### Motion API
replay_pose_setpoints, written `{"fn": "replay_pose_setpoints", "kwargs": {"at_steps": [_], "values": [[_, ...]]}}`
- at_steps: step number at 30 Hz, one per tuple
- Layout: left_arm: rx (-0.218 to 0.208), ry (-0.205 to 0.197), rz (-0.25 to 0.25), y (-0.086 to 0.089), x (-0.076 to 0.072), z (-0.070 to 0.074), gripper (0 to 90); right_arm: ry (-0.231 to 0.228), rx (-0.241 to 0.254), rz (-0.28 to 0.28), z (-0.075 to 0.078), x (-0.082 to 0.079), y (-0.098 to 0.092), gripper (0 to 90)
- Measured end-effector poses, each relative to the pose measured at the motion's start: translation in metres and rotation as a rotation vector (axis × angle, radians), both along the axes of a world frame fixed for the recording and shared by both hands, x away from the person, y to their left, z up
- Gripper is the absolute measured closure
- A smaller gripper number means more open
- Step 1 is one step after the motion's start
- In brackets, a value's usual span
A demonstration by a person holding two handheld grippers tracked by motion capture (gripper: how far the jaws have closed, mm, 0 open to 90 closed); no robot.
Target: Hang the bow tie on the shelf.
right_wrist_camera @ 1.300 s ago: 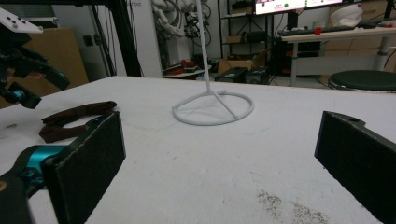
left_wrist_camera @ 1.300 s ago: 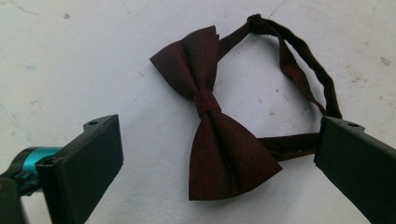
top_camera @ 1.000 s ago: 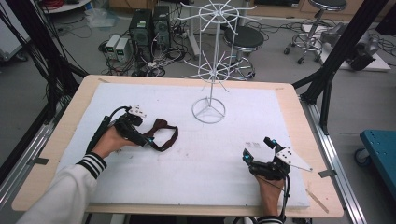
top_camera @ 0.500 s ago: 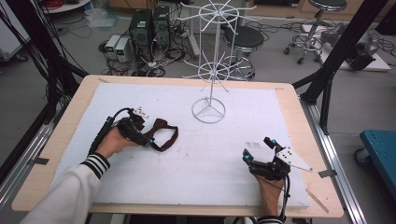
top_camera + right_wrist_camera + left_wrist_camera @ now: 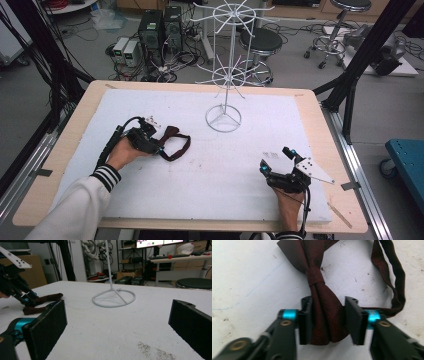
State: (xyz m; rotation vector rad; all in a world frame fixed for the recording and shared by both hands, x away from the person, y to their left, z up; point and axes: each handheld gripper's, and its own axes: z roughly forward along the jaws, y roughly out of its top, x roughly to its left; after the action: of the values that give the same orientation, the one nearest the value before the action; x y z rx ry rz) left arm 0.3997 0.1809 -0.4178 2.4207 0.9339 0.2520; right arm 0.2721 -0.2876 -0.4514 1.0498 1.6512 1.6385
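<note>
A dark red bow tie (image 5: 172, 142) with its strap looped to the right lies on the white board, left of centre. My left gripper (image 5: 157, 147) is down on it. In the left gripper view one wing of the bow tie (image 5: 322, 280) sits between the jaws of the left gripper (image 5: 328, 300). Those jaws have just been closing, and both pads now press the fabric. My right gripper (image 5: 275, 159) rests at the board's front right, open with nothing between its jaws (image 5: 117, 315). From there I also see the bow tie (image 5: 47, 298) and the left gripper (image 5: 26, 300) at far left.
A white wire display stand (image 5: 223, 117) with a ring base stands at the middle back of the white foam board (image 5: 225, 200); its base (image 5: 113, 297) lies ahead of the right gripper. Wooden table edges frame the board. Stools and computers stand beyond.
The left gripper's jaws have narrowed onto the bow tie. Neither hand has shifted, and the right gripper stays as it was.
</note>
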Motion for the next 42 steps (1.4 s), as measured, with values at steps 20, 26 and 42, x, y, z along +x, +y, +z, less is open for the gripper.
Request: {"fn": "replay_pose_setpoints", "kwargs": {"at_steps": [20,26,42], "values": [[-0.082,-0.056,-0.051,0.004,-0.007,0.013,77.0,-0.007,-0.021,-0.001,0.0,0.0,0.002,1.1],[-0.138,-0.068,-0.065,0.007,-0.014,0.022,77.3,-0.002,-0.007,-0.002,0.0,0.0,0.0,1.0],[-0.288,-0.109,-0.16,0.009,-0.032,0.045,77.9,0.005,0.036,0.019,0.01,0.003,-0.004,1.1]]}}
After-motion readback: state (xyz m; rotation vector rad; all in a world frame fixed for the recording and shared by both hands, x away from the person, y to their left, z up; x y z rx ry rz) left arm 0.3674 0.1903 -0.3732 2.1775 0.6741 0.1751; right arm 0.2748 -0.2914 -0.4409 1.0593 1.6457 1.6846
